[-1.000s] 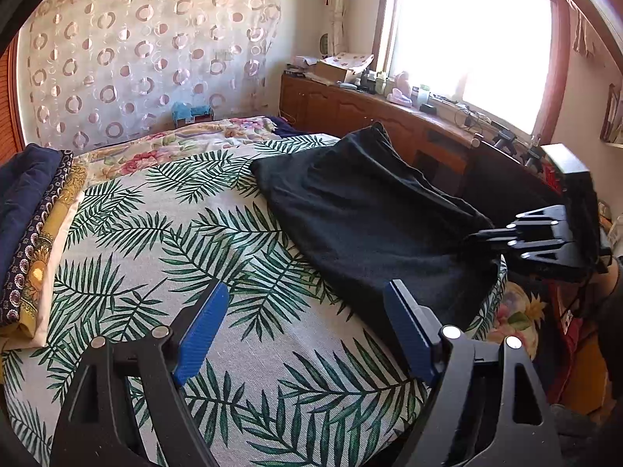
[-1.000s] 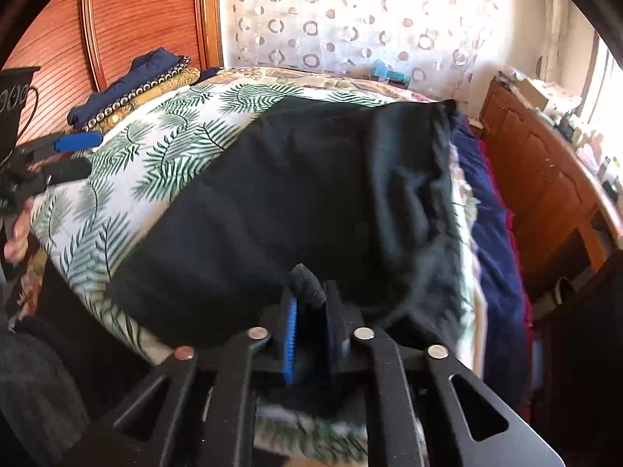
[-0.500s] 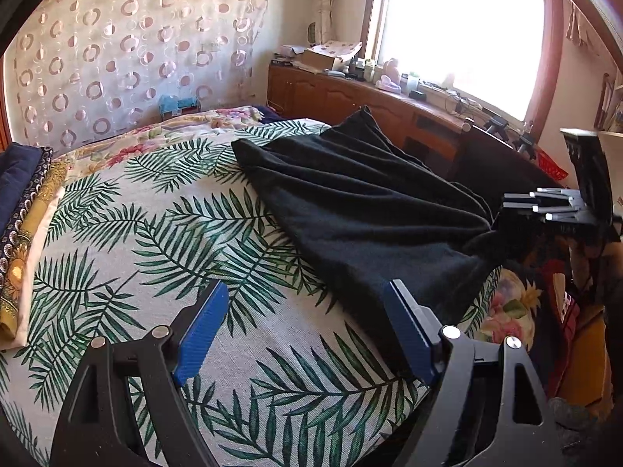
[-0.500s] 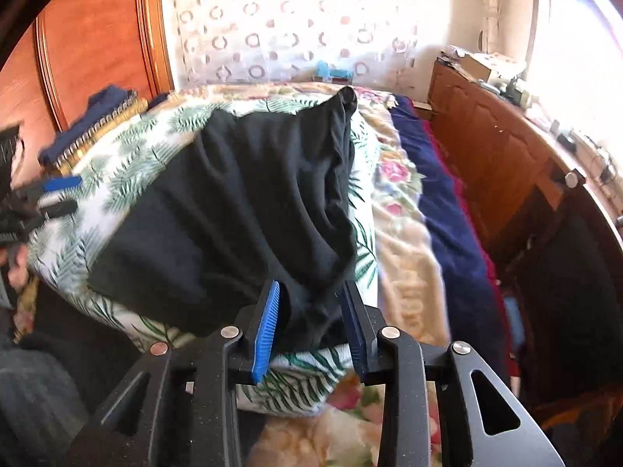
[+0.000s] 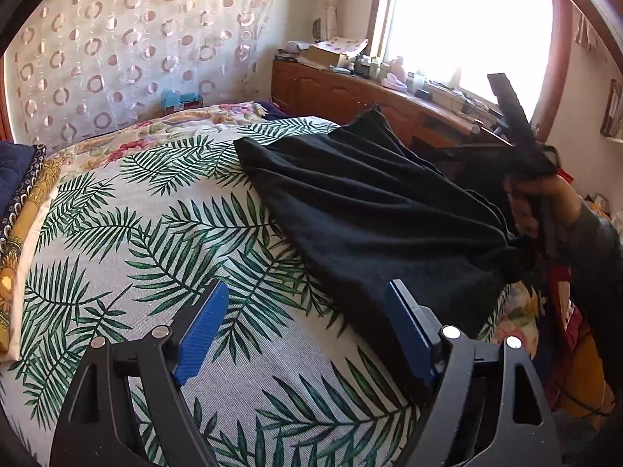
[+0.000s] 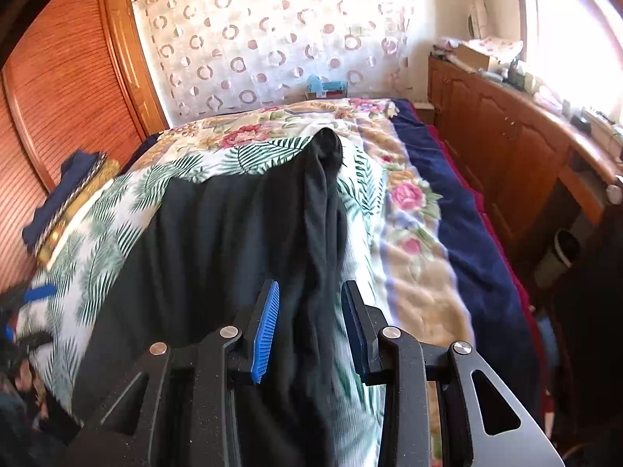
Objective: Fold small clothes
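Observation:
A black garment (image 5: 362, 210) lies spread on the palm-leaf bedsheet (image 5: 155, 233), bunched toward the bed's near right corner. My left gripper (image 5: 307, 330) is open and empty, low over the sheet just left of the garment's near edge. My right gripper (image 6: 309, 323) is open, its jaws apart on either side of a bunched ridge of the black garment (image 6: 241, 241), which runs away from it toward the pillows. The right gripper and the hand holding it also show in the left wrist view (image 5: 521, 148), at the garment's right end.
Folded navy and yellow cloths (image 6: 66, 202) are stacked at the bed's left side. A floral quilt and navy blanket (image 6: 459, 225) cover the bed's right side. A wooden cabinet (image 6: 506, 144) with clutter runs under the window. A wooden wardrobe (image 6: 58, 89) stands left.
The right gripper has gone from shut on the garment to open, jaws widening further, and has swung to the right. The garment has bunched into a ridge. The left gripper stayed open, shifting slightly.

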Available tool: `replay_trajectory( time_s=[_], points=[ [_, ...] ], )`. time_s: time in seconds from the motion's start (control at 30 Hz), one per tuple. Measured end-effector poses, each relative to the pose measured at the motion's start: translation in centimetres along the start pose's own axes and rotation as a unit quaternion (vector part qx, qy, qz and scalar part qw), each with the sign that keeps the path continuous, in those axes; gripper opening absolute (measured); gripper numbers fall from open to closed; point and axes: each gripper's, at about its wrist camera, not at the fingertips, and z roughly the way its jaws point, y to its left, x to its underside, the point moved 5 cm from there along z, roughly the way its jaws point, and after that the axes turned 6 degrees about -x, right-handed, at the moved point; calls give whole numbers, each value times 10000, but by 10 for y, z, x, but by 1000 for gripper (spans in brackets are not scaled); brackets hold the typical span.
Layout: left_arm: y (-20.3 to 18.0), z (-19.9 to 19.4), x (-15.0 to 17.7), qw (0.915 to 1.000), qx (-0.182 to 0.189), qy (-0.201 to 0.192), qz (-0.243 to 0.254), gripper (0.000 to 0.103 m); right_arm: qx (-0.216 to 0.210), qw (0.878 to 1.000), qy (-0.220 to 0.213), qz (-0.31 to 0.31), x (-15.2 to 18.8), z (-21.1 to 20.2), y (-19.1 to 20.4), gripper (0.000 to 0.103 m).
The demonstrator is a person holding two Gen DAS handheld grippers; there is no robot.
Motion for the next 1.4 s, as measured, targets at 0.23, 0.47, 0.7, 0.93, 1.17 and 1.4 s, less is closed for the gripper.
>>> replay_trajectory(
  time_s=[0.23,0.47,0.7,0.93,1.17,1.4],
  points=[
    [1,3,7,10000,25,62,-45,82,308,9981,501,-169,-24,51,3,34],
    [1,5,12,9999,67,118,-98,83,1056,9940,66,-268,-48,32,-10,3],
    [-7,8,16,9997,142,187,-40,83,1024,9945,-201,-9,-43,8,-19,15],
    [-23,11,23,9986,385,347,42,83,587,9975,-338,-209,16,-31,8,47],
    [-42,8,33,9949,840,553,101,59,246,9981,-213,-532,70,-53,34,48],
    [-67,8,45,9907,1088,742,334,53,16,9982,-233,-552,90,-64,43,54]
  ],
)
